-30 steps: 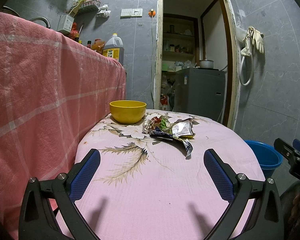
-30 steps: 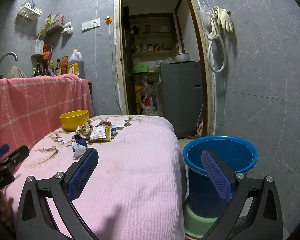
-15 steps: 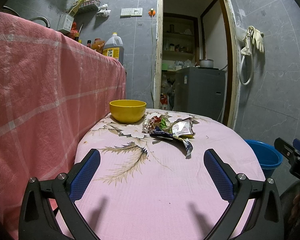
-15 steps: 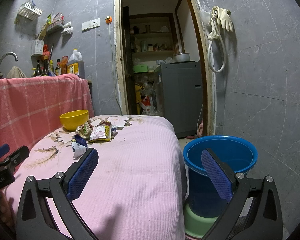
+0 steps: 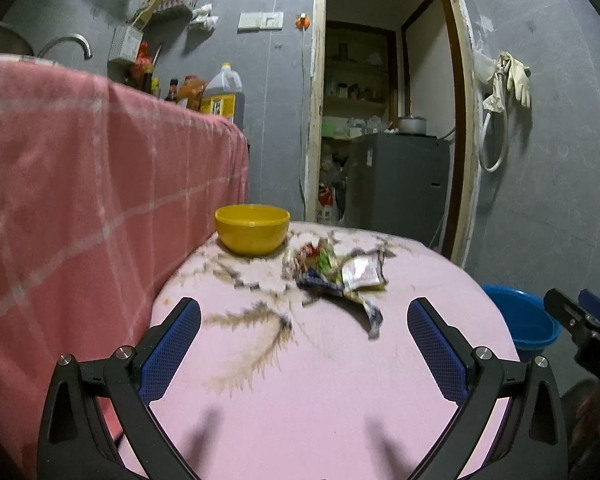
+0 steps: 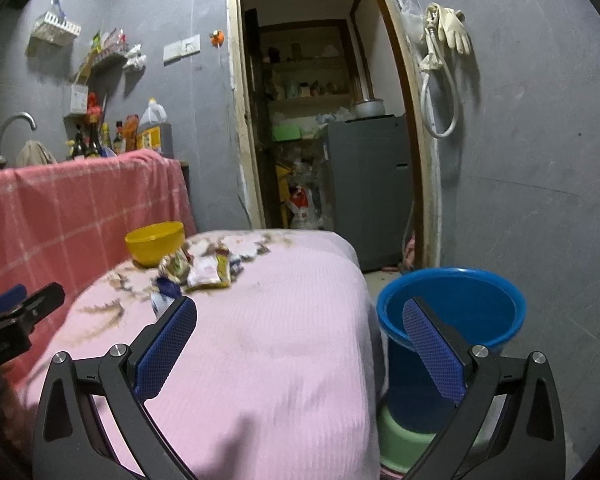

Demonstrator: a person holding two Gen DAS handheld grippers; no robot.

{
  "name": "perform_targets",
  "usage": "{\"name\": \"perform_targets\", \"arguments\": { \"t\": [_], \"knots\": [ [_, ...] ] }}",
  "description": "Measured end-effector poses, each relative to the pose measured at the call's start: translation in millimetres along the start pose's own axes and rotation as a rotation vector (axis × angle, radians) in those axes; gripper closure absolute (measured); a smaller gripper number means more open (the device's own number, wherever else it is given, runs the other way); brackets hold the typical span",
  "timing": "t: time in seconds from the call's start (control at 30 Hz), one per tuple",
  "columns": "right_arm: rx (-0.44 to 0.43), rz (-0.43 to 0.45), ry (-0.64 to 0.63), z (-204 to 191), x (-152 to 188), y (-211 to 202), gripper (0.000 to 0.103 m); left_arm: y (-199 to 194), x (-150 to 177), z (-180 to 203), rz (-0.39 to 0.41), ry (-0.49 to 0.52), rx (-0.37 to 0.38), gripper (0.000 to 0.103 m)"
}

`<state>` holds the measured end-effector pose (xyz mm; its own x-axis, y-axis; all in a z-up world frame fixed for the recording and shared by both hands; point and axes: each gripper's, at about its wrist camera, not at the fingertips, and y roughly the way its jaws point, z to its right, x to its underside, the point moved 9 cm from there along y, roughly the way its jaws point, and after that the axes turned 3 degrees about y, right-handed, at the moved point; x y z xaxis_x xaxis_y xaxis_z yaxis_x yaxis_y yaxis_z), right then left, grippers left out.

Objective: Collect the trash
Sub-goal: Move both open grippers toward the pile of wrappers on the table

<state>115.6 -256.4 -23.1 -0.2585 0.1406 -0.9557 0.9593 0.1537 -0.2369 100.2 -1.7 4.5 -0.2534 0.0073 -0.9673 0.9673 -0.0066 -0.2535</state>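
A heap of crumpled snack wrappers (image 5: 336,276) (image 6: 198,270) lies on the pink flowered tablecloth (image 5: 300,380), just right of a yellow bowl (image 5: 252,229) (image 6: 155,242). My left gripper (image 5: 304,320) hovers open over the near half of the table, short of the wrappers, with nothing between its fingers. My right gripper (image 6: 300,320) is open too, over the table's right edge, with one finger (image 6: 434,350) in front of the blue bucket (image 6: 452,312) (image 5: 520,326) on the floor. The right gripper's body shows at the left view's right edge.
A pink checked cloth (image 5: 80,200) covers the raised counter on the left, with bottles and an oil jug (image 5: 222,96) on top. An open doorway (image 6: 324,120) leads to a grey fridge (image 6: 368,188). The bucket stands on a green basin (image 6: 404,440).
Both views have shifted and blurred: the cameras have risen slightly, so more of the counter top and tap shows. The wrappers, bowl and bucket stay put. Both grippers stay open.
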Motion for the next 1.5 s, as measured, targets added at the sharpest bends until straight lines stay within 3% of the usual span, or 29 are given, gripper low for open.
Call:
{"name": "perform_targets", "arguments": {
  "t": [0.53,0.73,0.93,1.2,1.3,1.37,1.5],
  "knots": [
    [-0.161,0.258,-0.059,-38.9,-118.6,50.0,0.000,28.9,-79.6,-11.8,0.188,0.000,-0.065,0.002],
    [-0.180,0.229,-0.008,-34.7,-116.3,96.7,0.000,62.0,-76.9,-33.6,0.110,-0.104,-0.093,0.002],
    [-0.169,0.116,-0.052,-32.1,-86.8,130.1,0.000,94.1,-53.2,-47.5,-0.041,-0.264,-0.077,0.002],
    [-0.180,-0.109,-0.063,-30.3,-52.7,166.1,0.000,128.1,-21.8,-29.7,-0.242,-0.221,-0.034,0.004],
    [-0.215,-0.181,-0.056,-32.5,-41.6,176.7,0.006,133.4,-13.1,-17.4,-0.280,-0.186,0.004,0.014],
    [-0.238,-0.224,-0.065,-36.2,-34.6,181.4,0.020,135.6,-10.2,-12.0,-0.297,-0.178,0.030,0.022],
    [-0.271,-0.292,-0.106,-47.4,-19.6,189.7,0.031,147.9,1.4,1.5,-0.369,-0.174,0.107,0.044]
  ]
}}
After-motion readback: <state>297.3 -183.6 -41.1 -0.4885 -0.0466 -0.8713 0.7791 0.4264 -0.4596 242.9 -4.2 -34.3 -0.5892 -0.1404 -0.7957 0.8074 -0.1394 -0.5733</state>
